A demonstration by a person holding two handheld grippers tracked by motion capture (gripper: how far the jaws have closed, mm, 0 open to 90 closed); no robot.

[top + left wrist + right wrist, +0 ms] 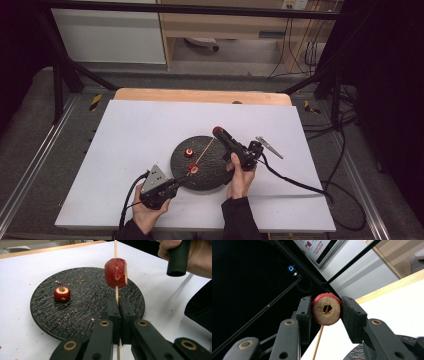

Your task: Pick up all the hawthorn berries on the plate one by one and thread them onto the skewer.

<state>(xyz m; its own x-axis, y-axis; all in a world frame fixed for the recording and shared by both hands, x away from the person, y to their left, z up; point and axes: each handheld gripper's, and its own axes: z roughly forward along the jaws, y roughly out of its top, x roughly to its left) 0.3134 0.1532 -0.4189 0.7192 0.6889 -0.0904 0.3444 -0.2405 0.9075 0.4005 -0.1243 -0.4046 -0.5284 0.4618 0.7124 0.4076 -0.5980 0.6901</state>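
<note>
A round black plate lies on the white tabletop, a little toward the near edge and close to the middle between the side edges. One red fruit piece rests on the plate. The left tool, at the plate's near edge, is clamped on a thin wooden skewer that slants across the plate toward the far right, with a second red piece threaded on it. The right tool meets the skewer's far end with something red, probably a third piece, at its tip.
</note>
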